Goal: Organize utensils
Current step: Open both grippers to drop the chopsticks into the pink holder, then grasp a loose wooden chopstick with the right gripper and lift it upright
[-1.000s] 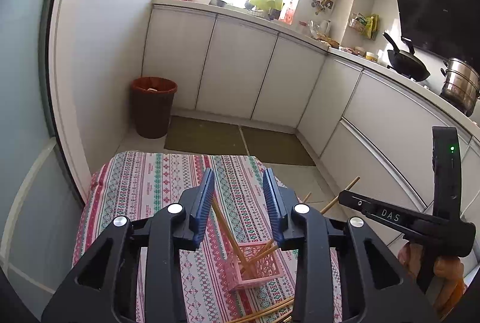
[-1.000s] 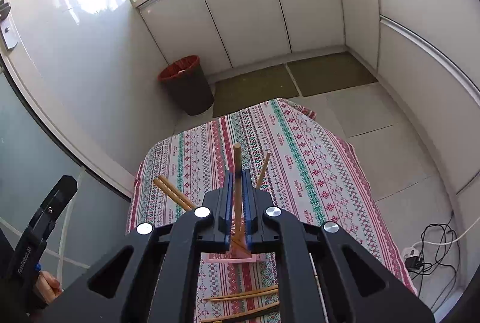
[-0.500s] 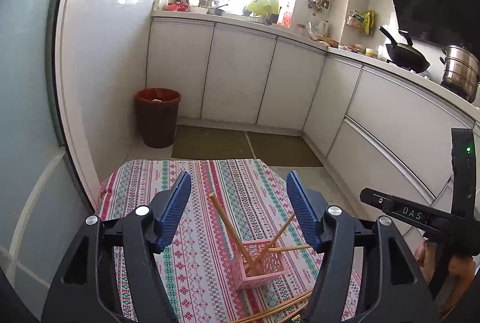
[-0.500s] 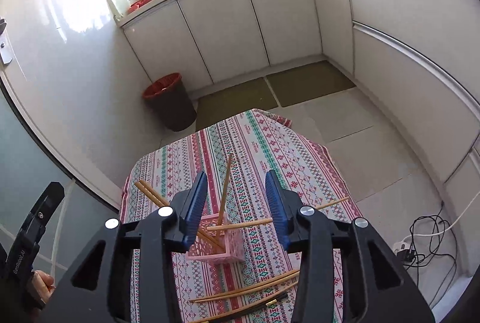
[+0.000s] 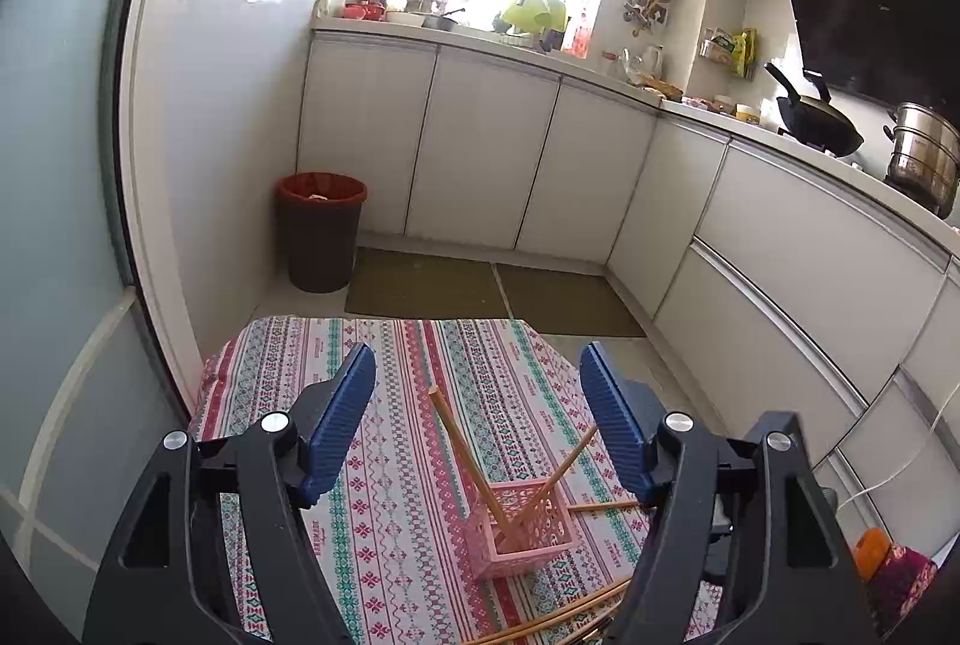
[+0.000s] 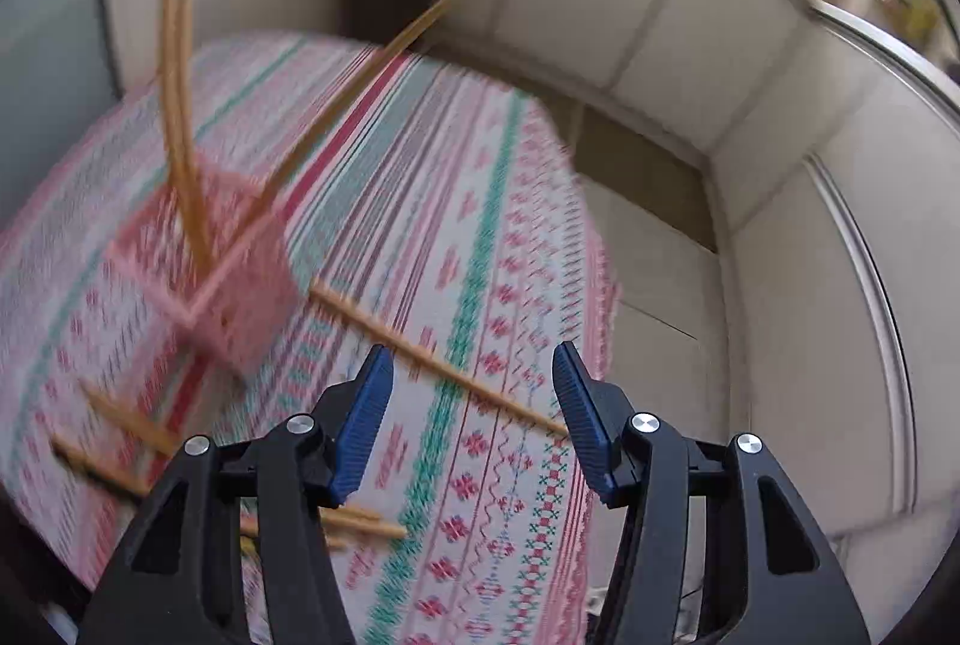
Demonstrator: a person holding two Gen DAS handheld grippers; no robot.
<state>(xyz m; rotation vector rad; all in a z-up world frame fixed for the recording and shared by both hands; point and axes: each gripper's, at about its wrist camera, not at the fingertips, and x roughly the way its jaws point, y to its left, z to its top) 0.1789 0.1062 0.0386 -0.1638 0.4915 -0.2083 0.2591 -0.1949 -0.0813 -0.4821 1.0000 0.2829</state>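
White kitchen cabinets (image 5: 486, 153) wrap the back and right of the left wrist view, a dark red bin (image 5: 320, 228) stands in the corner on the left, and a wok (image 5: 819, 120) and a steel pot (image 5: 921, 159) sit on the counter at the upper right. Down in the lower half is a table under a striped patterned cloth (image 5: 396, 495).

Left gripper (image 5: 477, 405) first: its blue jaws are wide apart and opening, nothing pinched between them. Seen through that gap, low and centre, is the pink basket (image 5: 525, 528), standing on the cloth with chopsticks (image 5: 465, 456) poking up out of it at slants. One loose chopstick (image 5: 600, 507) lies flat just right of the basket, touching or nearly touching it, and more lie along the bottom edge of the frame.

Over to the right wrist view, and it is heavily blurred. Right gripper (image 6: 473, 393) is angled down at the cloth (image 6: 480, 285), jaws apart and opening, pads touching nothing. A single chopstick (image 6: 432, 360) lies on the cloth and runs diagonally across the gap between the fingers, its lower end close by the right pad. Basket (image 6: 210, 273) is at middle left, chopsticks (image 6: 180, 117) fanning out of its top, with further loose sticks (image 6: 129, 423) at lower left.
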